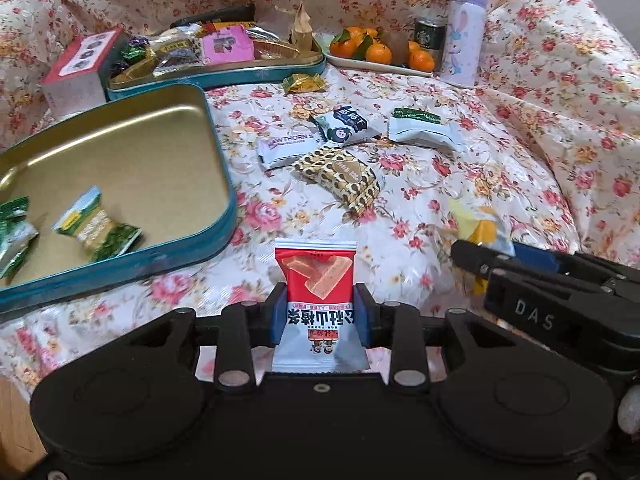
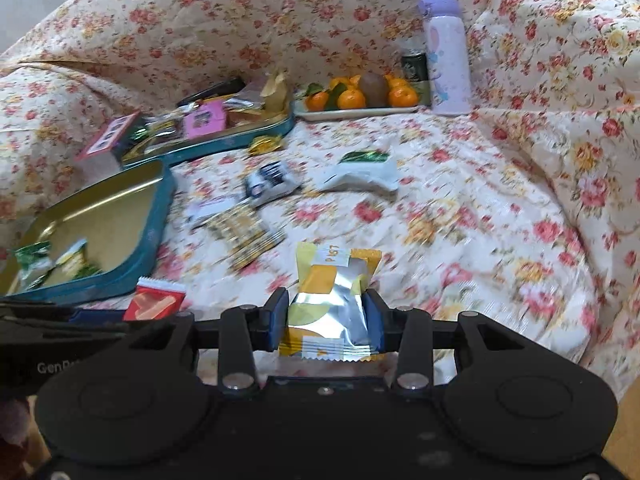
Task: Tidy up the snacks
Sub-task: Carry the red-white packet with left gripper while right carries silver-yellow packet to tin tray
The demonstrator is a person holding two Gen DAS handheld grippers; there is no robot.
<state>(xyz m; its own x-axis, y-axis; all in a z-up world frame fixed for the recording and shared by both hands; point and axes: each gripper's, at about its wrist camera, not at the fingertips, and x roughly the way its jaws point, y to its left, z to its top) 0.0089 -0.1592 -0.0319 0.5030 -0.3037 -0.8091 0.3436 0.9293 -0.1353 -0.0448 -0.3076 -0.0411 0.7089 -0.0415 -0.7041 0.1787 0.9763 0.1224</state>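
Two grippers: each clamped on one snack packet above the floral cloth [image 1: 460, 152].
Left gripper [image 1: 319, 316]: blue pads pressed on both sides of a red-and-white sachet [image 1: 316, 276], held upright.
Right gripper [image 2: 328, 320]: closed on a yellow-and-silver foil packet [image 2: 334, 296].
Nearer teal tin, gold inside [image 1: 224, 184]: left of the held sachet, holding two green-wrapped sweets [image 1: 98, 230].
Farther teal tin [image 1: 256, 74]: crowded with mixed wrappers.
Loose on cloth: leopard-print packet [image 1: 340, 174], white "Hawthorn" packet [image 1: 286, 148], white packet with green end [image 1: 424, 130].
Back: mandarins [image 1: 378, 52] on a tray, lilac flask [image 1: 462, 34].
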